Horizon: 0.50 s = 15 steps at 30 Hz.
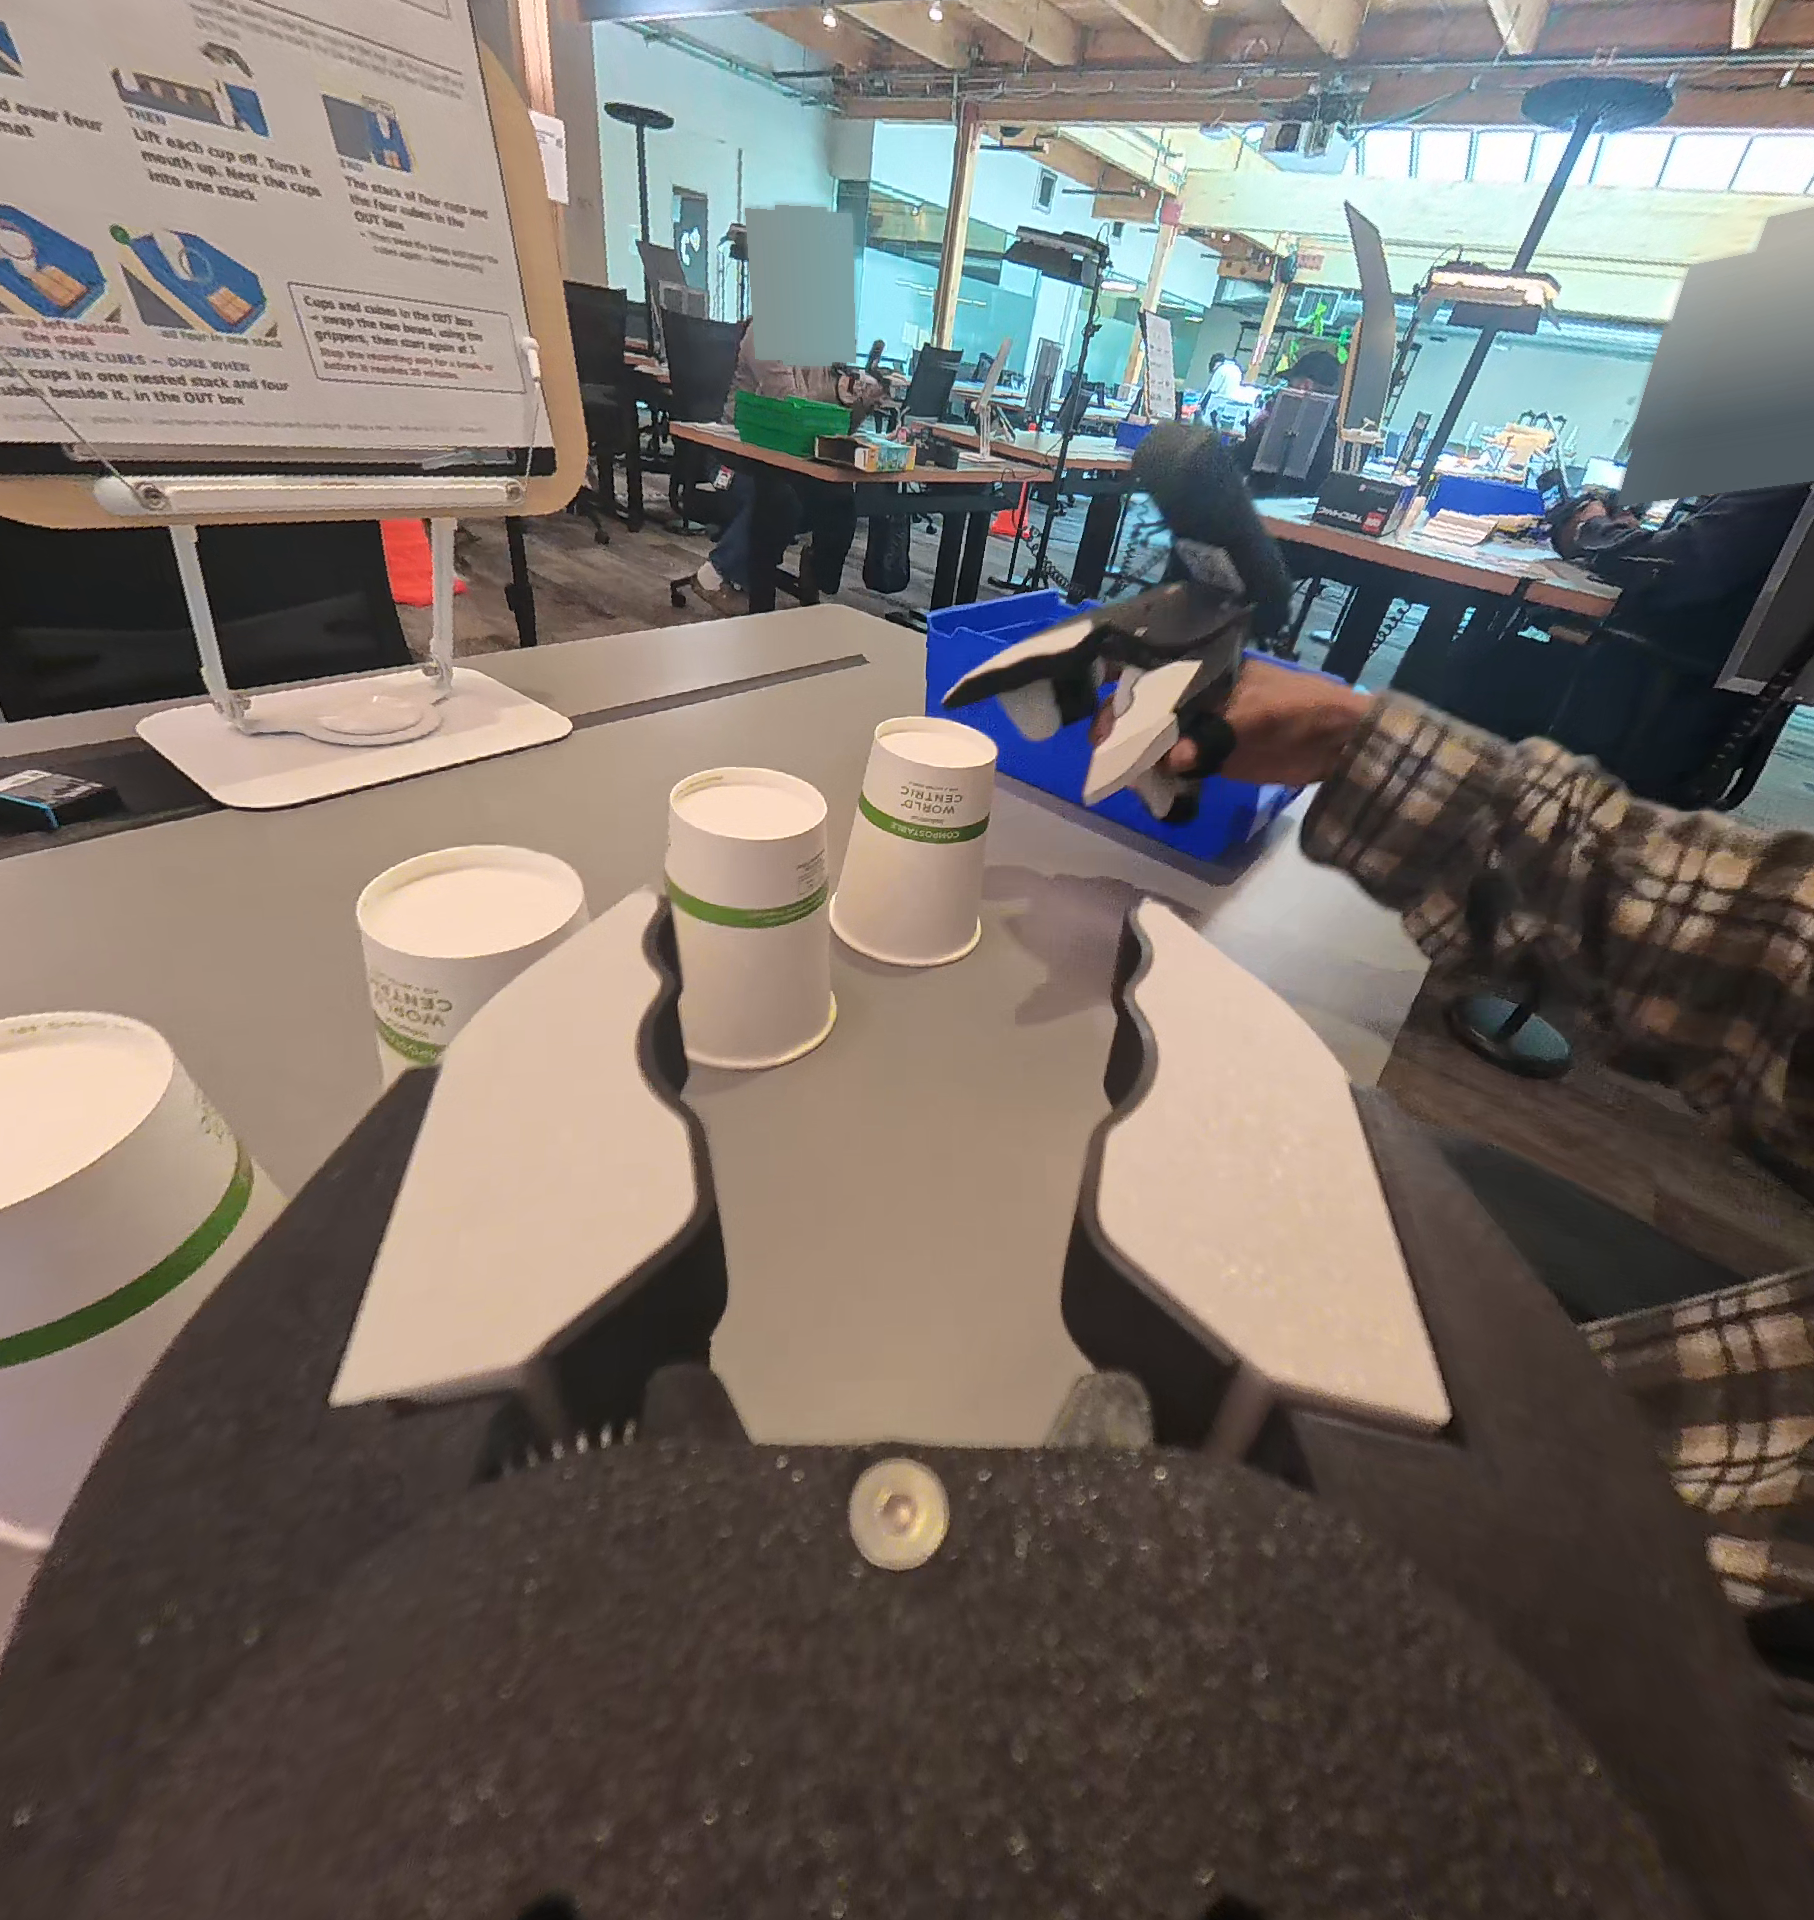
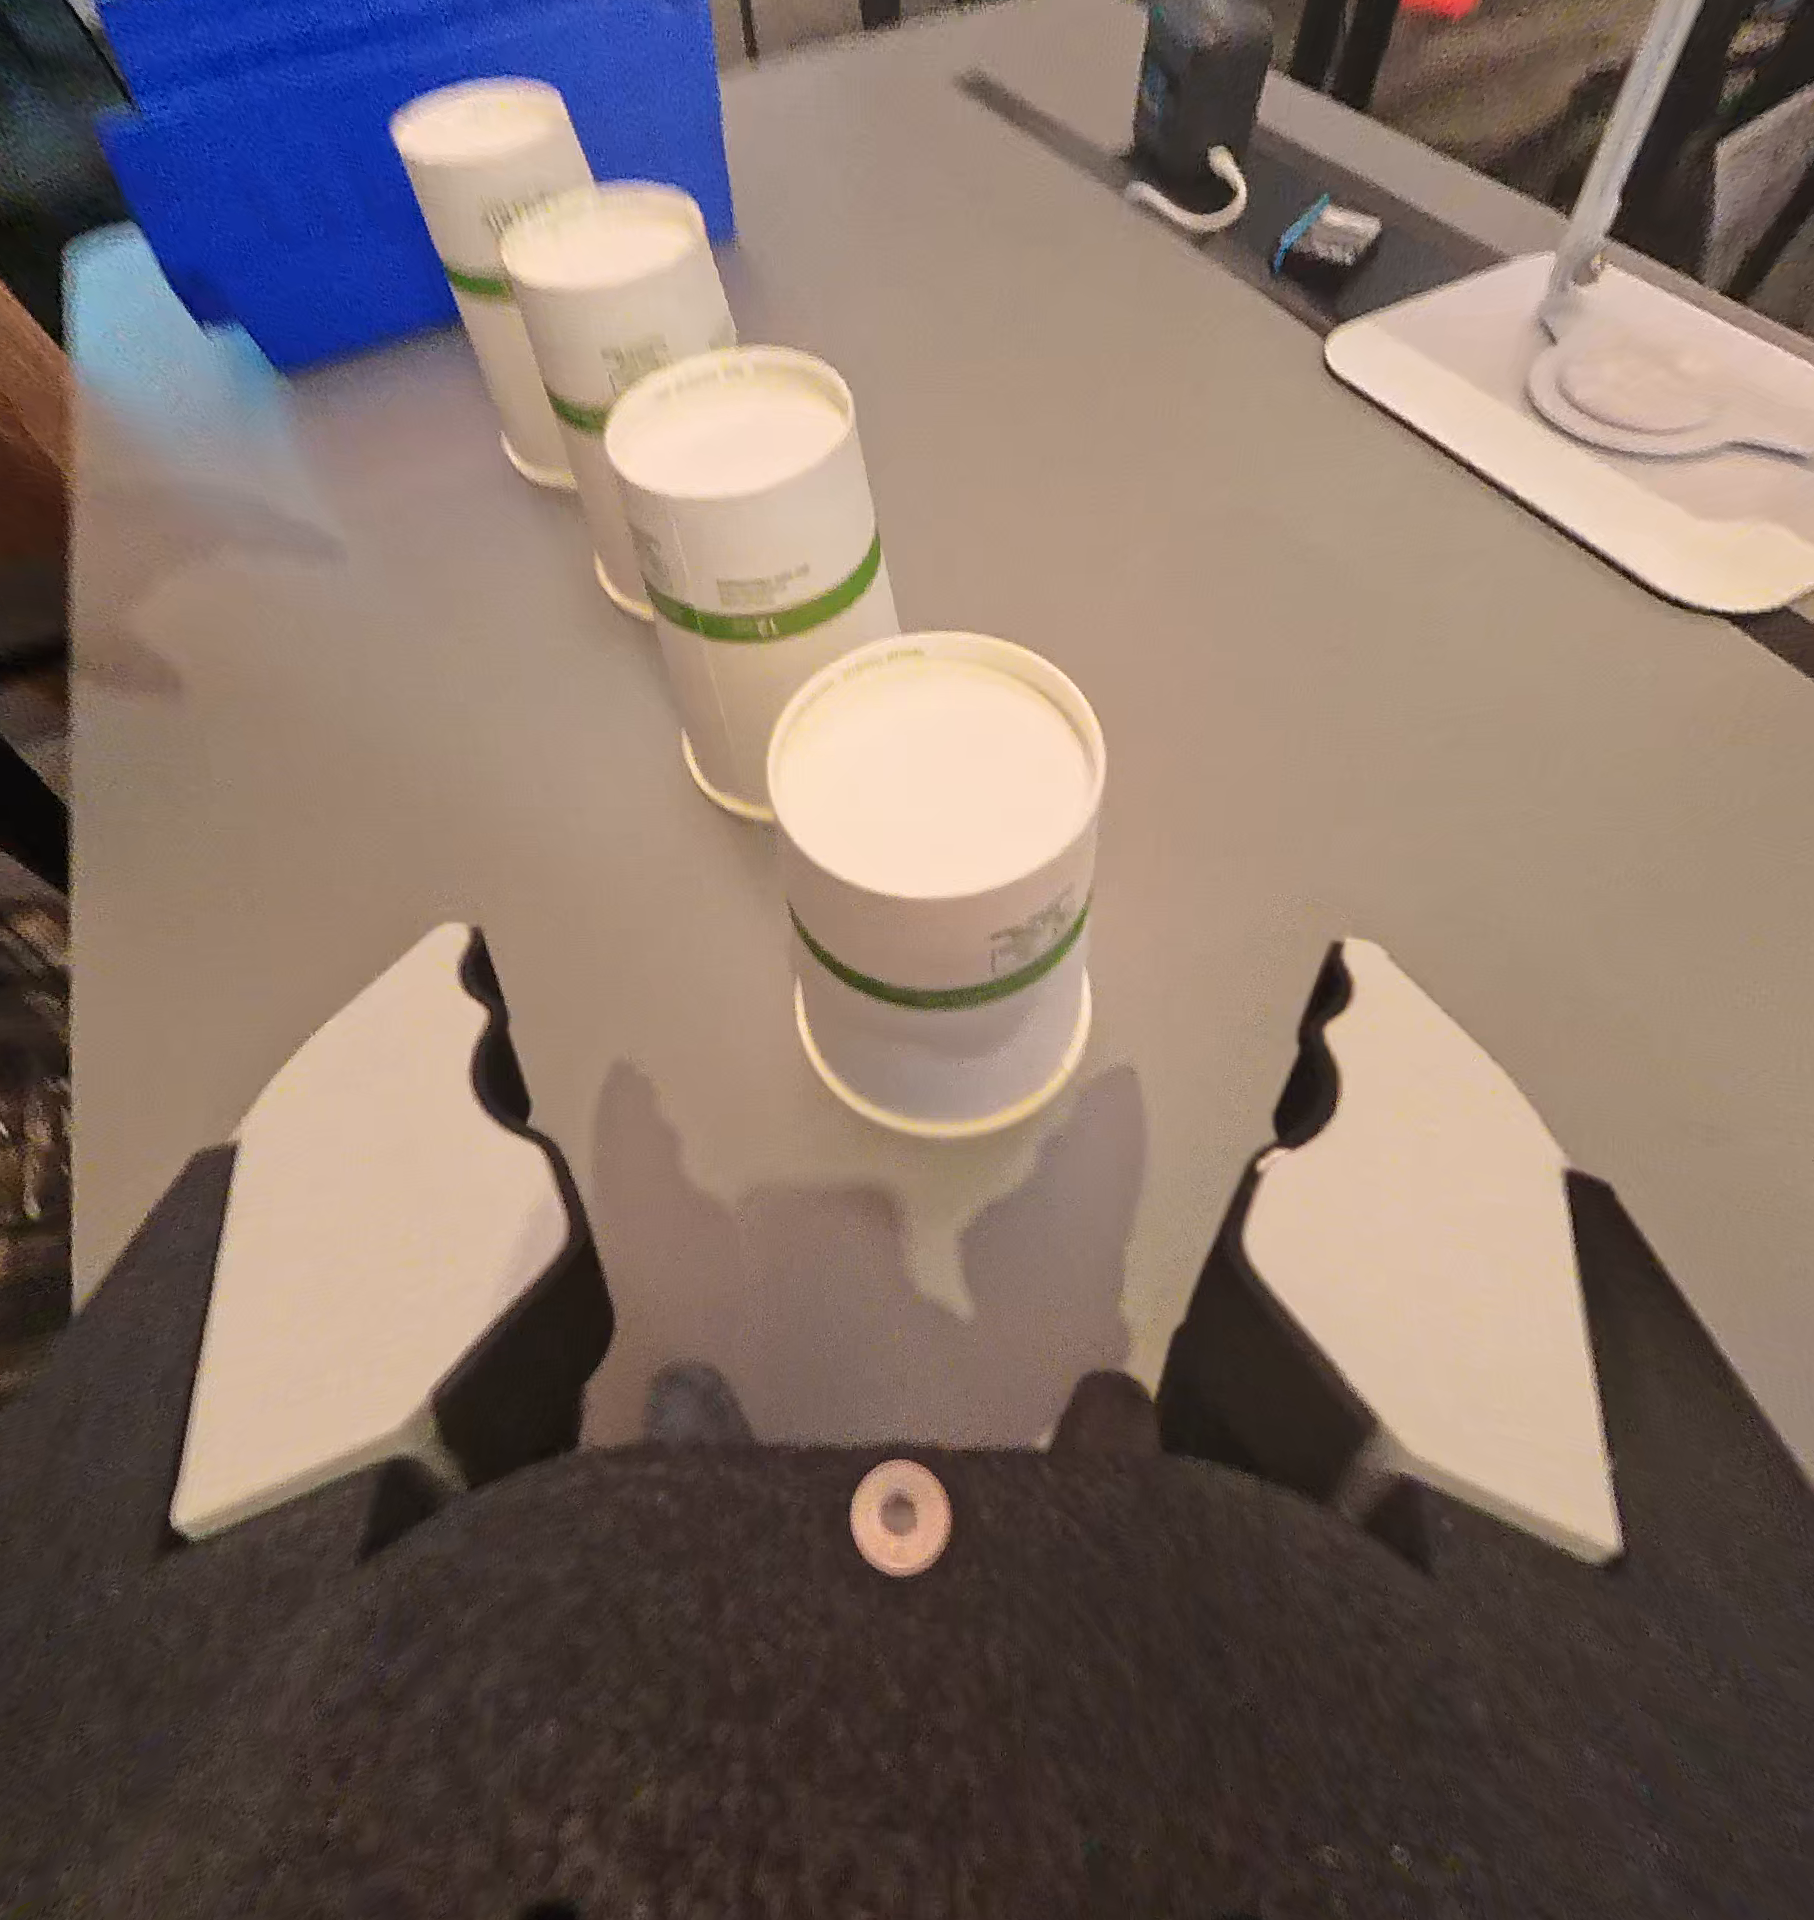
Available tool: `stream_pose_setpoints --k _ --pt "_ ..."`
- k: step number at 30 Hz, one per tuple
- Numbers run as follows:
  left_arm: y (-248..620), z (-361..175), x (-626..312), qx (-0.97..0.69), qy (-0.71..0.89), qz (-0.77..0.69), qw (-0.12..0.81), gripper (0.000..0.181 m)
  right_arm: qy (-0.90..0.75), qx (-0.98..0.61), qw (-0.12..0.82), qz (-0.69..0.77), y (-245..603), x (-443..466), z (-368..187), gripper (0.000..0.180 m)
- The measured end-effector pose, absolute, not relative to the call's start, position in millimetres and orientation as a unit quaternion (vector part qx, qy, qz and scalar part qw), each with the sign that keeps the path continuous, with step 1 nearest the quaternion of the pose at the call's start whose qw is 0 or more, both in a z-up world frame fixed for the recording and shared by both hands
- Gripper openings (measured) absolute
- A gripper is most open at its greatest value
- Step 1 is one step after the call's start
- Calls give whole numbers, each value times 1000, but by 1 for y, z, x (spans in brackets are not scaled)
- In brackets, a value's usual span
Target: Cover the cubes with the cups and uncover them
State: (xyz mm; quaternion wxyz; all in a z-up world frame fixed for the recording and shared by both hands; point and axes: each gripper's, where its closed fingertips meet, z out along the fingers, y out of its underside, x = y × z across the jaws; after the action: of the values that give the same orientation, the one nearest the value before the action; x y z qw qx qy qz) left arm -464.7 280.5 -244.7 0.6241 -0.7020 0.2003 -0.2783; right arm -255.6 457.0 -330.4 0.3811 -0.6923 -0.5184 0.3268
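Note:
Four white paper cups with green bands stand upside down in a row on the grey table [image 1: 882, 1195]. In the left wrist view they are the far cup [image 1: 918, 831], the second [image 1: 747, 914], the third [image 1: 456, 956] and the near one [image 1: 51, 1247]. No cubes show in either view. My left gripper [image 1: 892, 935] is open and empty, just above the table, with the second cup by its left fingertip. My right gripper [image 2: 903, 945] is open and empty, above the nearest cup of the row [image 2: 939, 883]. It also shows in the left wrist view [image 1: 1028, 743], in the air beyond the far cup.
A blue bin [image 1: 1225, 821] stands at the table's far right end, behind the row [image 2: 311, 187]. A stand with an instruction sheet [image 1: 238, 208] rests on a white base [image 2: 1609, 436] at the back. A small black box [image 1: 35, 800] lies beside it. A person's plaid sleeve [image 1: 1557, 935] reaches in from the right.

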Motion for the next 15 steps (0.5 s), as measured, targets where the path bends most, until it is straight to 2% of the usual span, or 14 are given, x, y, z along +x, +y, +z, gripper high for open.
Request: stream_pose_setpoints --k 2,9,15 --pt "280 -250 -467 -705 204 -276 621 79 -547 -703 362 275 455 -243 -328 145" --pt "275 -267 -469 -712 220 -279 605 80 -636 -701 274 170 442 -228 -310 145" --pt "273 -266 -476 -708 226 -278 609 80 -654 -698 267 118 433 -237 -292 145"
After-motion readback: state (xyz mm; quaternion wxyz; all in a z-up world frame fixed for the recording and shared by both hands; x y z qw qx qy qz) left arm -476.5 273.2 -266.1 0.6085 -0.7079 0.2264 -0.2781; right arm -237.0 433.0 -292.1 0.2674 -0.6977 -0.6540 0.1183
